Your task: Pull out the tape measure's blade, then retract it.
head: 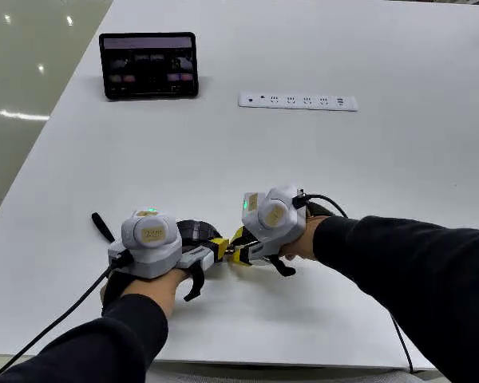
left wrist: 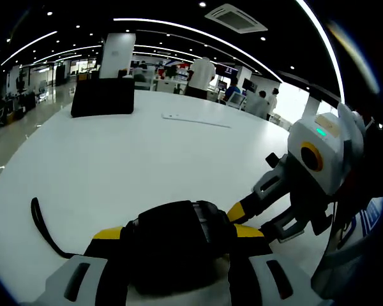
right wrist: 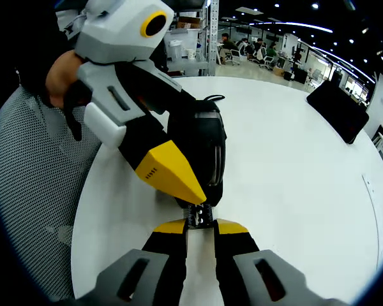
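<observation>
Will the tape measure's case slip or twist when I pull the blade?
Likely holds: the left gripper clamps the tape measure on both sides. Its rounded, smooth-looking case might twist slightly. The strap looks floppy and should just trail.

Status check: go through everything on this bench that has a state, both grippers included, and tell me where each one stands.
tape measure: resting on the table, blade not pulled out
blade tip: at the case mouth, pinched between the right jaws
left gripper: shut on the tape measure
right gripper: shut on the blade tip
tablet: screen lit
power strip: nothing plugged in
</observation>
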